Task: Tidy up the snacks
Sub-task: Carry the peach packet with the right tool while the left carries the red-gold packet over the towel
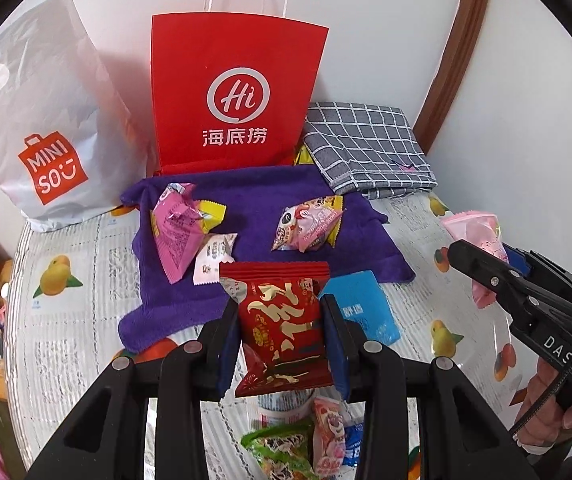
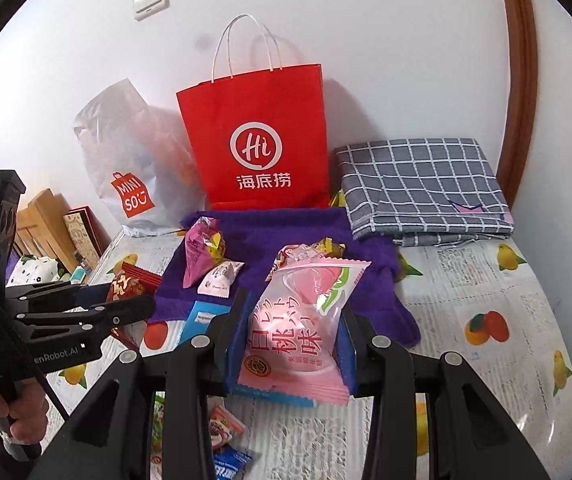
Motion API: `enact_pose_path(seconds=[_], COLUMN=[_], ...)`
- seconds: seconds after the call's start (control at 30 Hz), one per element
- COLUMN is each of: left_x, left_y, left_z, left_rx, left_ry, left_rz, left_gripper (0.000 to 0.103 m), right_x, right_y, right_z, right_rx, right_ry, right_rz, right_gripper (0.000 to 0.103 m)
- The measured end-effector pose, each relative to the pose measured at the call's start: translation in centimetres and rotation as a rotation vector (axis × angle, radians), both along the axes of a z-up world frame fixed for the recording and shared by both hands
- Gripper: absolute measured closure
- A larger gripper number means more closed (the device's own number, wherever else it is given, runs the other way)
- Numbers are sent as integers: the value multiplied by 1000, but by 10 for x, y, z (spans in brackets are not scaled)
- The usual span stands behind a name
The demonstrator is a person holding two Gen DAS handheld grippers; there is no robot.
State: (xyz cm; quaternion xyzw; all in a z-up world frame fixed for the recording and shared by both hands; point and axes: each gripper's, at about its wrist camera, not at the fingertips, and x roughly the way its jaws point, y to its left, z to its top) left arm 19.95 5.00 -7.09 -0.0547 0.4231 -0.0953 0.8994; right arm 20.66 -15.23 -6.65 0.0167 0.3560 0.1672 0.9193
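Observation:
My left gripper (image 1: 282, 312) is shut on a red snack packet with gold lettering (image 1: 284, 332), held above the table. My right gripper (image 2: 291, 324) is shut on a pink peach-flavour packet (image 2: 301, 328), also lifted. The right gripper (image 1: 481, 264) and its pink packet (image 1: 481, 236) show at the right of the left wrist view. The left gripper (image 2: 142, 300) with the red packet (image 2: 130, 282) shows at the left of the right wrist view. On a purple towel (image 1: 262, 200) lie a pink packet (image 1: 176, 232), a small white packet (image 1: 214, 256) and a pink-and-yellow packet (image 1: 309, 224). A red paper bag (image 1: 234, 92) stands behind the towel.
A white Miniso bag (image 1: 42, 128) stands left of the red bag, a folded grey checked cloth (image 1: 369, 148) to its right. A blue packet (image 1: 365, 304) lies on the fruit-print tablecloth (image 1: 62, 272). Green, pink and blue packets (image 1: 313, 444) lie near the front edge. A white wall runs behind.

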Motion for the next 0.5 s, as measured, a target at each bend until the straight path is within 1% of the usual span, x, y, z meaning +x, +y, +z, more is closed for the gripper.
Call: enact_pose_path(seconds=[0.23, 0.5], left_x=[22, 61], left_y=[2, 7], left_z=[4, 8], left_rx=[4, -9], left_ry=[-12, -20], left_rz=[0, -2], left_gripper=[67, 67], right_x=[27, 67], right_y=[3, 9], right_z=[0, 0], right_rx=[7, 23], right_ry=[3, 22], right_rz=[-1, 18], right_gripper=[64, 64])
